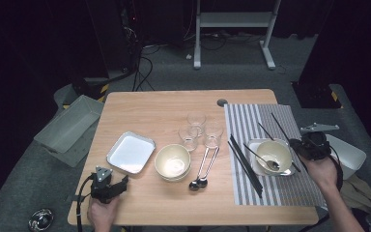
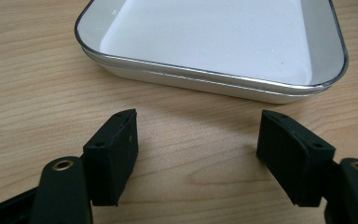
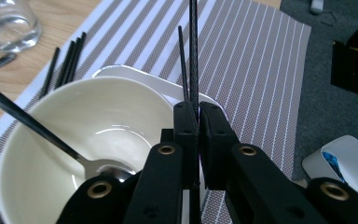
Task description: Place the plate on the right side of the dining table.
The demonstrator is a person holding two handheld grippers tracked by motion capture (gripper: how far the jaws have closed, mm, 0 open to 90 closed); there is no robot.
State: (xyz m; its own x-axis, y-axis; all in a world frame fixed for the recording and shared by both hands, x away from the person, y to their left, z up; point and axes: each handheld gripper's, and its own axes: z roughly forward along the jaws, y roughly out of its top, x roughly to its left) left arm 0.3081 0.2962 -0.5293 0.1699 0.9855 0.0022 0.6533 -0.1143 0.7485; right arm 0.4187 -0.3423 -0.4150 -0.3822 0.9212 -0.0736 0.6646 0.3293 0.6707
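Risk: right gripper [image 3: 198, 116], clamped on one thin chopstick [image 3: 194, 56] beside bowl [image 3: 74, 135], may let it swivel; left gripper [image 2: 198, 144] apart, idle.

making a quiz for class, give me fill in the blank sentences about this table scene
1. The right gripper is shut on a black ____.
2. The spoon rests in the bowl on the striped ____.
3. The left gripper points at a white ____, jaws open.
4. ____ empty glasses stand mid-table.

Missing words: chopstick; placemat; tray; three
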